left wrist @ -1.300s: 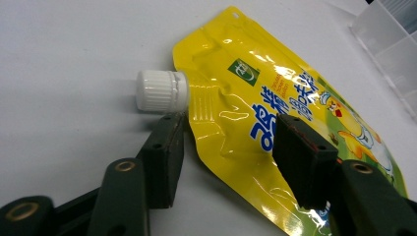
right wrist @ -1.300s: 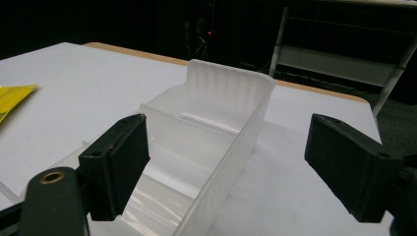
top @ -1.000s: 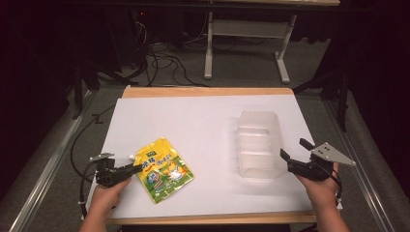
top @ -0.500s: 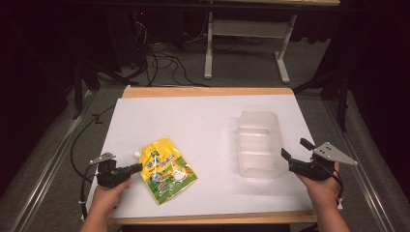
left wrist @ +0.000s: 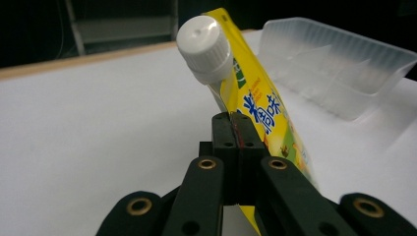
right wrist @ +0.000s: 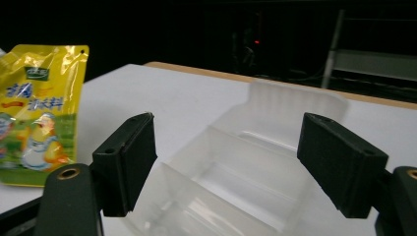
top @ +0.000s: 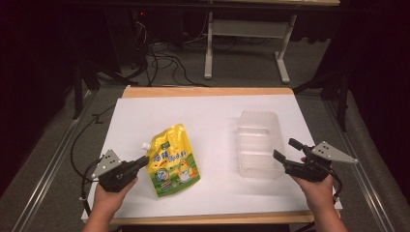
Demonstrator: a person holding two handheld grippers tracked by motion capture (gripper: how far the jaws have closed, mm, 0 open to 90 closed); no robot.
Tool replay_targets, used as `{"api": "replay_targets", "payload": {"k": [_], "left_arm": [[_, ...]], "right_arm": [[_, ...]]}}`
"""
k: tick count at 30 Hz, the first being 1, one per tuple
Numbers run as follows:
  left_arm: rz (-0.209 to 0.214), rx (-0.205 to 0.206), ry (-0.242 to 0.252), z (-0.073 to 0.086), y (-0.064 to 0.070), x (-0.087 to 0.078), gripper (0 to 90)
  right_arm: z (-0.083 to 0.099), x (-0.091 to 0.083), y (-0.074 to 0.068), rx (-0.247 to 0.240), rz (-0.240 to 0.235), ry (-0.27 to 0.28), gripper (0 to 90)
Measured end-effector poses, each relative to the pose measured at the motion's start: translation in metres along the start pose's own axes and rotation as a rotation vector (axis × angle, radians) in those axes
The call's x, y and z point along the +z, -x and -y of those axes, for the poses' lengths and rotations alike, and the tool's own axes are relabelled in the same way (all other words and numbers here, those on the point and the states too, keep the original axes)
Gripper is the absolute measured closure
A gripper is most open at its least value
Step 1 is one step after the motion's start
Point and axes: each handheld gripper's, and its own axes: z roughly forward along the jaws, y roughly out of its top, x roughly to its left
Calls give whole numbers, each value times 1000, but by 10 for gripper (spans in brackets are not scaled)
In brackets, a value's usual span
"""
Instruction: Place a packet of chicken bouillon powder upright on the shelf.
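A yellow spouted pouch (top: 171, 159) with a white cap (top: 144, 145) is tilted up off the white table at front left. My left gripper (top: 143, 160) is shut on the pouch's left edge just below the spout. In the left gripper view the jaws (left wrist: 235, 125) pinch the pouch (left wrist: 263, 105) under the cap (left wrist: 204, 42). A clear plastic container (top: 258, 140) sits at the right. My right gripper (top: 284, 148) stands open at the container's near right corner, holding nothing. In the right gripper view the open jaws (right wrist: 226, 162) frame the container (right wrist: 236, 177), with the pouch (right wrist: 39, 113) off to the left.
The white table top (top: 203, 111) has a wooden edge (top: 208, 92) at the back. Beyond it stand a metal table frame (top: 246, 43) and cables (top: 159, 58) on the floor. A cable (top: 80, 145) trails off the table's left side.
The left gripper has moved right and up with the pouch's edge, so the pouch now tilts higher off the table. The right gripper has barely moved.
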Motion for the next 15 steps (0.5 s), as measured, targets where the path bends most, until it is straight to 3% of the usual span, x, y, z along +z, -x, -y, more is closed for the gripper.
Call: {"api": "replay_targets", "payload": {"k": [2,7,15], "left_arm": [[14,47,12,-5,7,-2,900],[53,120,32,-10,19,-5,900],[74,160,40,-12,24,-6,900]], "right_arm": [[-3,3,-8,3,-39,4,228],[-8,16,-30,-9,-128,-26,217],[-17,47,-73,-24,-266,-61,207]]}}
